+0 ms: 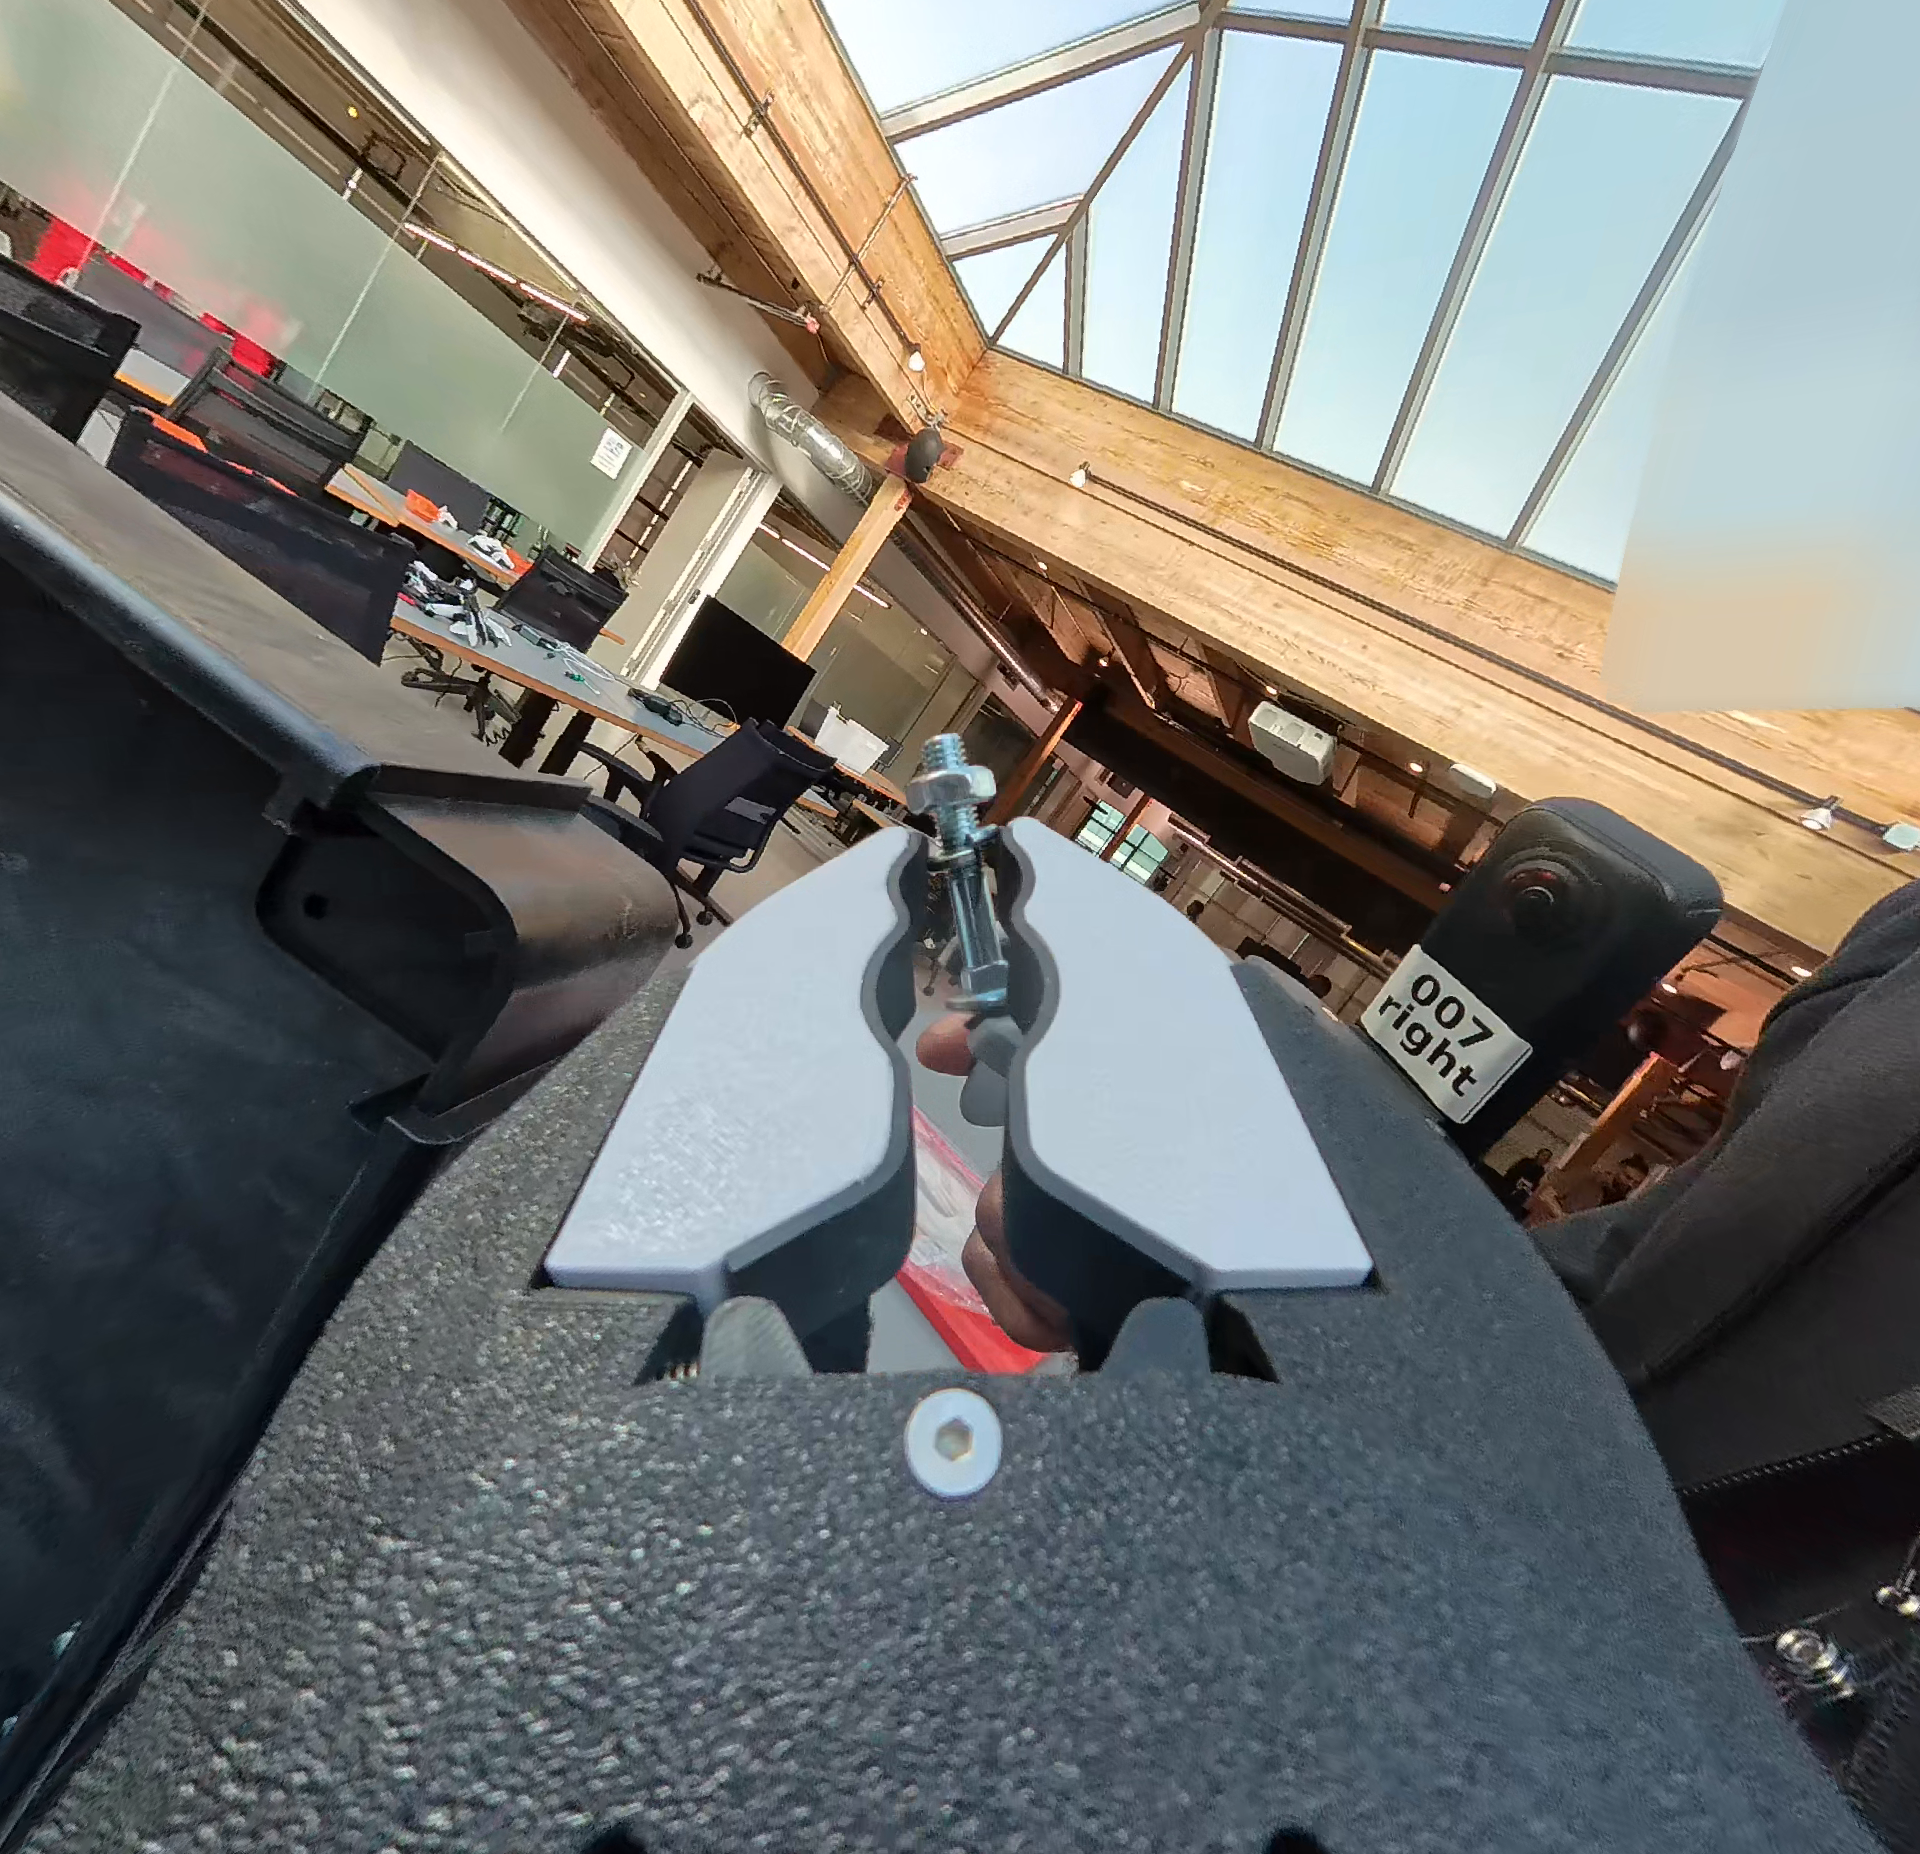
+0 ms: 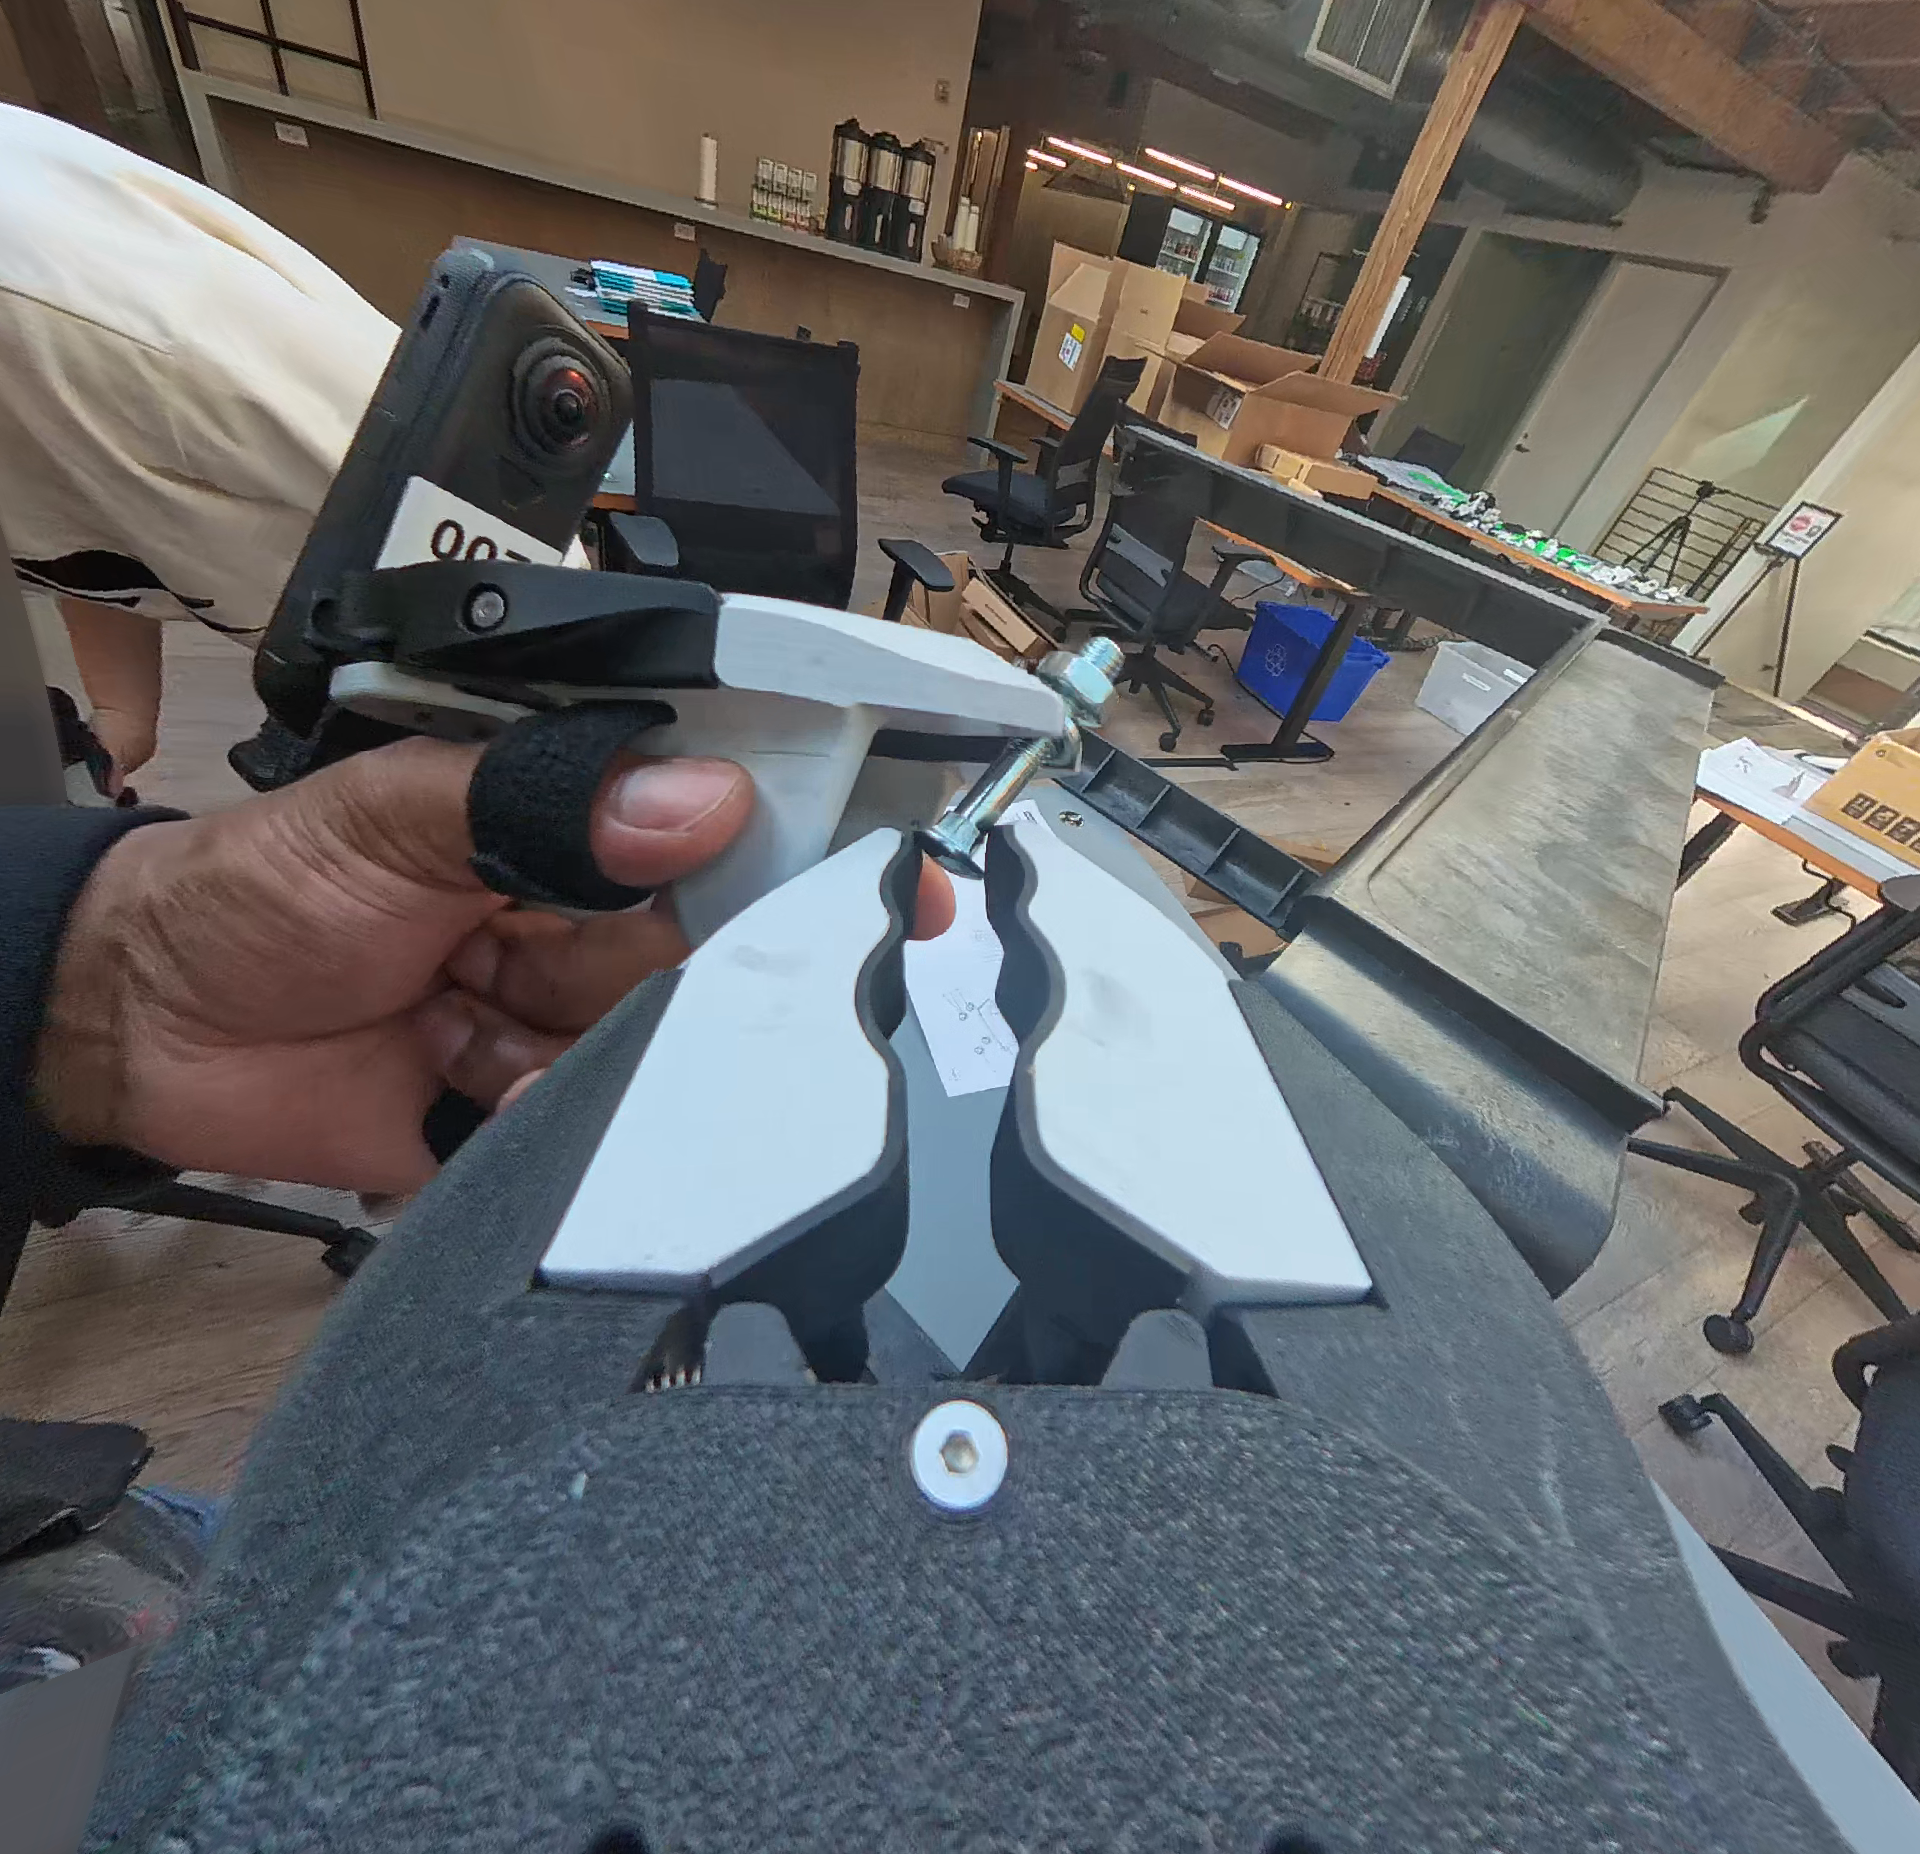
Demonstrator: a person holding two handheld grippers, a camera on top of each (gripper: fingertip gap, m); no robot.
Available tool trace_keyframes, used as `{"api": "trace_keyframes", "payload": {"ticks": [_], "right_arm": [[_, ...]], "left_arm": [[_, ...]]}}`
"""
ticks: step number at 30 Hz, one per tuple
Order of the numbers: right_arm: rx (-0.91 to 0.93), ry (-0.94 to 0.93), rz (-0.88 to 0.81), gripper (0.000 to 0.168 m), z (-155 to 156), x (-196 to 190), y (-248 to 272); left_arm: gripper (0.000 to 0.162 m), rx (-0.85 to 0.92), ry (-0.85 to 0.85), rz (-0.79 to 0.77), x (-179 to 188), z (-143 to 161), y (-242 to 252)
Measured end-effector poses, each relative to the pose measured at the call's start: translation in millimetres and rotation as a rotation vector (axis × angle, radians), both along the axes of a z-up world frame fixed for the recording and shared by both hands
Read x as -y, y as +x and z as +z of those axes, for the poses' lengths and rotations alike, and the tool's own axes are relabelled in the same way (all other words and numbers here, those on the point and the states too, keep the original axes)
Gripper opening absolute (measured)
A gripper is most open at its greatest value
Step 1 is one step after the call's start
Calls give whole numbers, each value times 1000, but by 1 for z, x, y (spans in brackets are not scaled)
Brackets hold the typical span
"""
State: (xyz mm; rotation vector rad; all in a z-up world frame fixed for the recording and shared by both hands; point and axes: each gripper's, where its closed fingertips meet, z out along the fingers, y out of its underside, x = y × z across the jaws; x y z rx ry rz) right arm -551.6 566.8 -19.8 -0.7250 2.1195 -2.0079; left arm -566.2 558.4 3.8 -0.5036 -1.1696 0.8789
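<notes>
My left gripper (image 1: 961,848) is shut on a zinc bolt (image 1: 971,921) that lies along the gap between its fingers, threaded end pointing out. A hex nut (image 1: 948,791) sits on the thread just beyond the tips. In the right wrist view the left gripper (image 2: 1060,739) shows side-on, held by a hand (image 2: 312,931), with the nut (image 2: 1081,677) on its far side. My right gripper (image 2: 951,848) has its tips closed around the head of the bolt (image 2: 961,828). One of its fingertips (image 1: 995,1051) shows below the bolt head in the left wrist view.
A long black plastic panel (image 2: 1507,828) lies to the right and shows on the left in the left wrist view (image 1: 260,682). A printed sheet (image 2: 971,1035) lies under the right gripper. Office chairs (image 2: 1039,485), desks and cardboard boxes (image 2: 1247,391) stand behind. Less than 4 cm separates the two grippers' tips.
</notes>
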Motion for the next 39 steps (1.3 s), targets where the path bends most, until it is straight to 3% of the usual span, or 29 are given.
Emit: {"api": "trace_keyframes", "payload": {"ticks": [6,15,21,28,33,39], "right_arm": [[-58,-77,14,9,7,-4,2],[-143,-66,103,8,-12,-12,22],[2,22,239,12,-29,-38,26],[276,285,451,23,-23,-57,28],[275,445,583,22,-27,-91,49],[237,559,637,16,-34,-150,78]], "left_arm": [[12,54,-3,-68,-12,-3,5],[10,39,113,-59,-22,-22,25],[9,1,211,25,-38,-45,39],[9,189,-10,51,-88,-65,40],[10,267,-207,32,-124,-65,44],[9,270,-294,16,-181,-69,71]]}}
